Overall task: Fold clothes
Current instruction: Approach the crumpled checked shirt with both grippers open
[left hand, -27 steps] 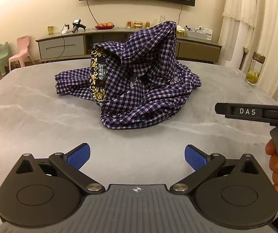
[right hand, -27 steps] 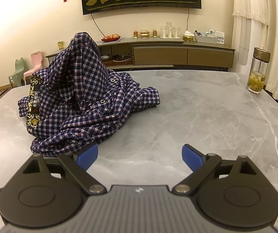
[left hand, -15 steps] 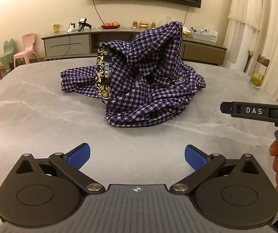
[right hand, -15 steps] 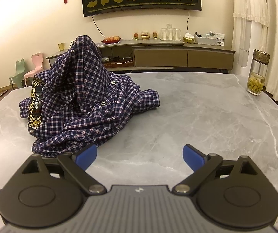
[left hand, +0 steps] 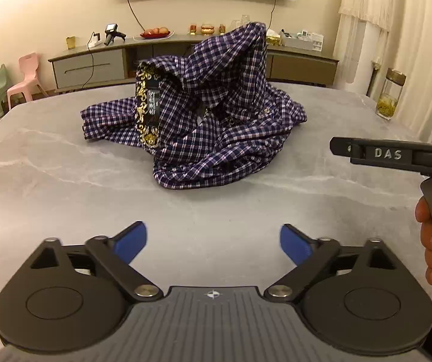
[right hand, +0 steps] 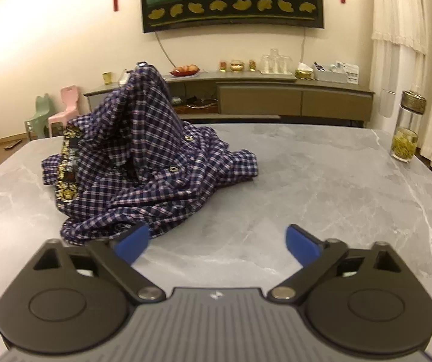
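A navy checked shirt (left hand: 206, 120) lies crumpled in a peaked heap on the grey marble table (left hand: 49, 166), its black-and-gold collar band (left hand: 148, 105) facing me. It also shows in the right wrist view (right hand: 143, 163), left of centre. My left gripper (left hand: 212, 241) is open and empty, a short way in front of the heap. My right gripper (right hand: 216, 241) is open and empty, its left finger close to the shirt's near hem. The right gripper's body also shows at the right edge of the left wrist view (left hand: 391, 154), held by a hand.
A glass jar with a gold lid (right hand: 406, 129) stands at the table's far right edge, also in the left wrist view (left hand: 389, 95). A long sideboard (right hand: 276, 96) with cups and a fruit plate runs along the back wall. Small plastic chairs (left hand: 22, 75) stand at far left.
Both grippers have moved a little closer to the shirt. The right wrist view has tilted upward and closed on the near hem. The shirt has not moved.
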`<state>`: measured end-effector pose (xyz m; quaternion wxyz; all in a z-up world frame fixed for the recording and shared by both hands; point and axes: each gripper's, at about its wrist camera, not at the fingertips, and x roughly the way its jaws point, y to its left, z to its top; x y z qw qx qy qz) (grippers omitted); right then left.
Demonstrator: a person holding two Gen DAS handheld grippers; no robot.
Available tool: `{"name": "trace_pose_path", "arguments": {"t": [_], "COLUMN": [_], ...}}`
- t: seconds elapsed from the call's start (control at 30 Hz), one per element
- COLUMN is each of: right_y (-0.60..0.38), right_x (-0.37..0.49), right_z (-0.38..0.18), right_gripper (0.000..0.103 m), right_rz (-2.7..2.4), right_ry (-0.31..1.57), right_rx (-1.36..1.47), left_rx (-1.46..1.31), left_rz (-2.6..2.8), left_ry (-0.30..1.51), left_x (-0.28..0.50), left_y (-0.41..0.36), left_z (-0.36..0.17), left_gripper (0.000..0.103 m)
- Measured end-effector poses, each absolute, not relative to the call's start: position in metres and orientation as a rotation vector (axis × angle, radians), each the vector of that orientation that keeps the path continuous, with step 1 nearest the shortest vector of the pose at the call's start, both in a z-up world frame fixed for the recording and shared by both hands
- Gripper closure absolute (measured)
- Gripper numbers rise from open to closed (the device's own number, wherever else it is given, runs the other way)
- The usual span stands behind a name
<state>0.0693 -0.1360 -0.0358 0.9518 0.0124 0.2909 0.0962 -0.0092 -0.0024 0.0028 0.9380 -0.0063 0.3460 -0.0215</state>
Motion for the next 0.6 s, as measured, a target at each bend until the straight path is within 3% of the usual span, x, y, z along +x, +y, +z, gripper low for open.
{"name": "trace_pose_path", "arguments": {"t": [0.07, 0.23, 0.3, 0.4, 0.6], "right_y": [-0.135, -0.134, -0.133, -0.133, -0.135], "right_x": [0.070, 0.070, 0.070, 0.069, 0.071], "right_z": [-0.036, -0.040, -0.040, -0.039, -0.040], "right_gripper": [0.055, 0.100, 0.103, 0.103, 0.103], "right_rz": [0.214, 0.254, 0.264, 0.270, 0.260], "right_ry": [0.602, 0.621, 0.618, 0.608, 0.611], "right_rx": [0.023, 0.016, 0.009, 0.000, -0.003], "left_rx": [-0.004, 0.025, 0.033, 0.030, 0.001], "left_rz": [-0.045, -0.063, -0.066, -0.066, -0.049], "left_ry": [0.703, 0.692, 0.685, 0.670, 0.647], "left_x": [-0.009, -0.008, -0.008, -0.008, -0.009], "left_y": [-0.005, -0.013, -0.014, -0.013, -0.005], "left_z": [0.005, 0.008, 0.009, 0.012, 0.016], "left_gripper": [0.040, 0.084, 0.095, 0.102, 0.103]}}
